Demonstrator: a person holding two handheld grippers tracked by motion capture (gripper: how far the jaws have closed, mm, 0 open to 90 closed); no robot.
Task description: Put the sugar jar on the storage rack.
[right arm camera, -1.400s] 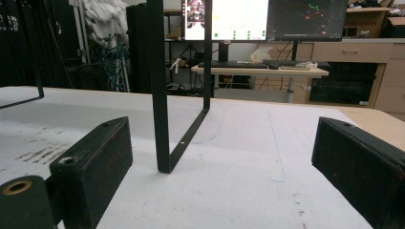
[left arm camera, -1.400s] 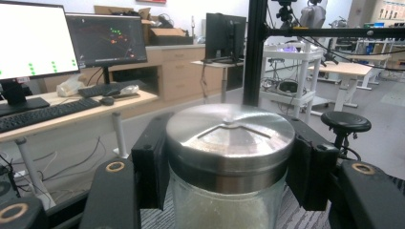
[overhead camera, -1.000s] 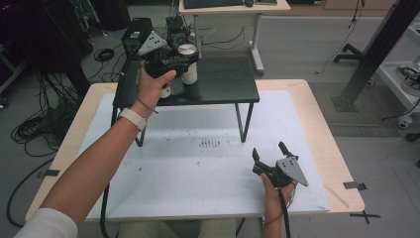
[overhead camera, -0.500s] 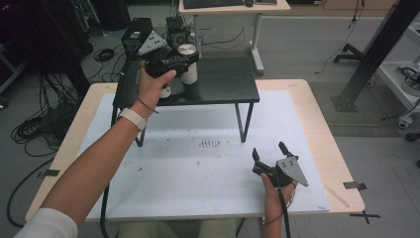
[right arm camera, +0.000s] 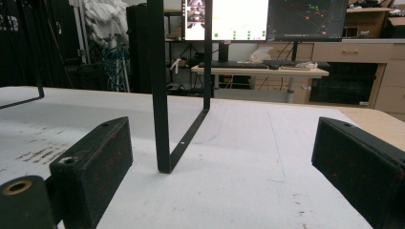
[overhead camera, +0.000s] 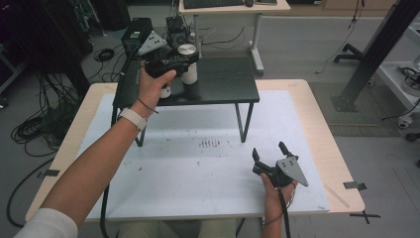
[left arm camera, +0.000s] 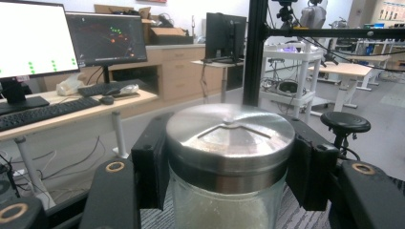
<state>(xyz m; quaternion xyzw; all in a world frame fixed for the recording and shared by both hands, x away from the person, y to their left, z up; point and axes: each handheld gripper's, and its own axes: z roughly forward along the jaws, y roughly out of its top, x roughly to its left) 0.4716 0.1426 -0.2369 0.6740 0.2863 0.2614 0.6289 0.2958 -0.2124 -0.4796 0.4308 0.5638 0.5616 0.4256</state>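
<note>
A glass jar (overhead camera: pixel 190 75) with a round steel lid and white contents stands on the black raised shelf (overhead camera: pixel 225 82) at the back of the table. My left gripper (overhead camera: pixel 184 57) is shut on it just under the lid. In the left gripper view the two black pads (left arm camera: pixel 150 171) press on either side of the jar (left arm camera: pixel 229 138). My right gripper (overhead camera: pixel 269 149) rests low over the white mat (overhead camera: pixel 198 168) at the front right, open, with nothing between its jaws. The right gripper view has this gripper (right arm camera: pixel 224 181) facing a shelf leg (right arm camera: pixel 162 119).
A small white object (overhead camera: pixel 165 92) sits on the shelf beside the jar, partly under my left hand. The shelf stands on thin black legs (overhead camera: pixel 242 124) over the mat. Dark marks (overhead camera: pixel 212 144) dot the mat's middle. Cables and desks lie beyond the table.
</note>
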